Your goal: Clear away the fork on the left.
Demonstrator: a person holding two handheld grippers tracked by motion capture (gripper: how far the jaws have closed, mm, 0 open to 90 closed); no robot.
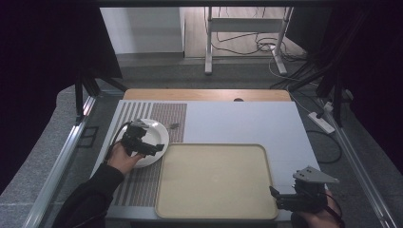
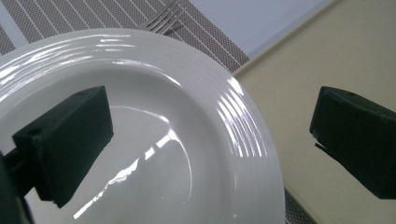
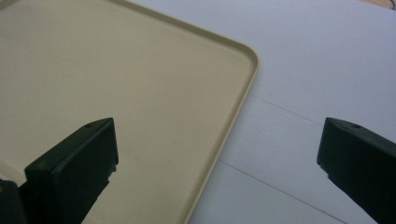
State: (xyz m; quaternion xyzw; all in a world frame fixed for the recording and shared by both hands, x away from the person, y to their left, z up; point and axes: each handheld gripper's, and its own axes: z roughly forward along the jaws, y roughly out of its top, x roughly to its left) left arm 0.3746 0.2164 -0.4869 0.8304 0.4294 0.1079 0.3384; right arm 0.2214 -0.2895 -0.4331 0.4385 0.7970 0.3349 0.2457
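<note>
A white plate (image 1: 159,130) lies on a striped placemat (image 1: 142,183) at the left of the table, its right rim next to a beige tray (image 1: 216,180). My left gripper (image 1: 154,142) hovers open just above the plate's near right side. In the left gripper view one jaw is over the plate (image 2: 154,154) and the other over the tray (image 2: 327,56); nothing sits between them at the left gripper (image 2: 212,121). My right gripper (image 1: 277,198) is open at the tray's near right corner. The right gripper (image 3: 219,140) straddles the tray's rim (image 3: 243,98).
A fork (image 1: 173,126) lies on the placemat just beyond the plate, its tines (image 2: 163,21) showing past the rim. White table surface (image 3: 327,70) spreads right of the tray. A metal frame rail (image 1: 66,152) runs along the left side of the table.
</note>
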